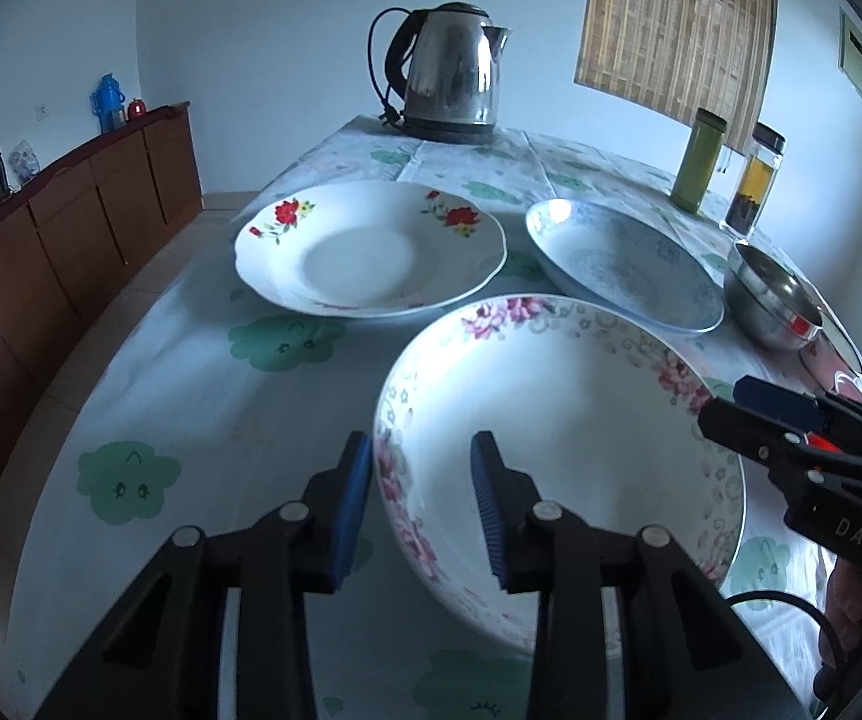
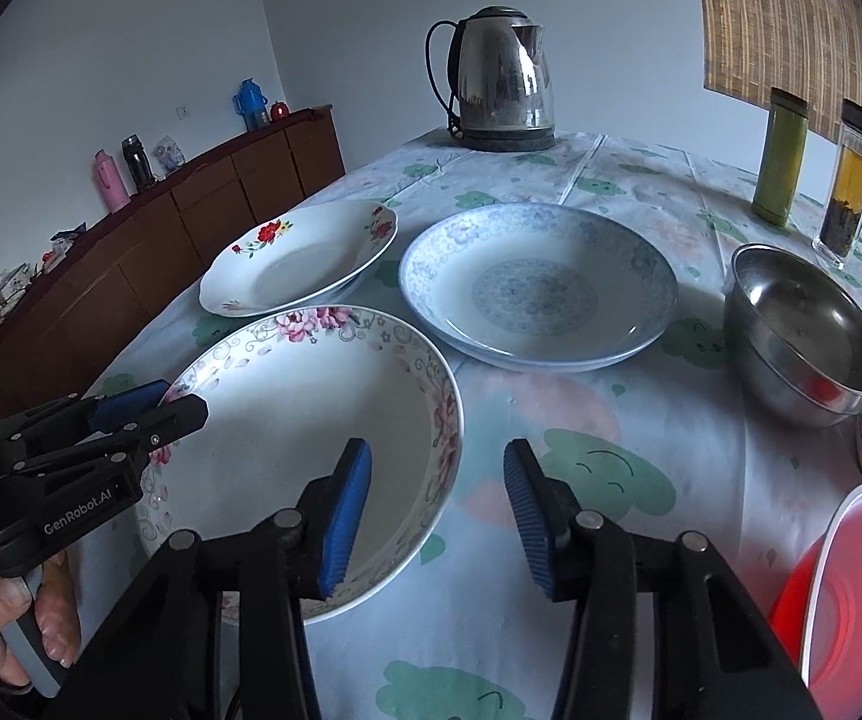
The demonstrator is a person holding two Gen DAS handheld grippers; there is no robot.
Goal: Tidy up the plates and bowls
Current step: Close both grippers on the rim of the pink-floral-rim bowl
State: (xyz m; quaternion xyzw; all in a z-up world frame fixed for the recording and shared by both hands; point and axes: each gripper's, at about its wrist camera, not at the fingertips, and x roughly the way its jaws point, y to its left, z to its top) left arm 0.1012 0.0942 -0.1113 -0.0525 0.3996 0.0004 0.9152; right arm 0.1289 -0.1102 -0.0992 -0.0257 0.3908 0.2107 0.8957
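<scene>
**Both grippers straddling the pink-flowered plate's rim**

The pink-flowered plate (image 1: 557, 450) is sitting nearest on the cloud-print tablecloth (image 1: 203, 360), with both grippers working at opposite sides of it. The left gripper (image 1: 422, 510) is straddling the plate's left rim, one blue pad outside and one inside, jaws narrowed but not yet pressing on the rim. The right gripper (image 2: 437, 516) is straddling the right rim in the same way, its gap somewhat wider. Behind, the red-flowered plate (image 1: 371, 246) and the blue-patterned plate (image 1: 623, 264) are lying side by side, apart from each other. A steel bowl (image 2: 803, 330) is standing to the right, and a red bowl (image 2: 851, 588) is showing at the near right edge. An electric kettle (image 1: 449, 72) is standing at the far end.
</scene>
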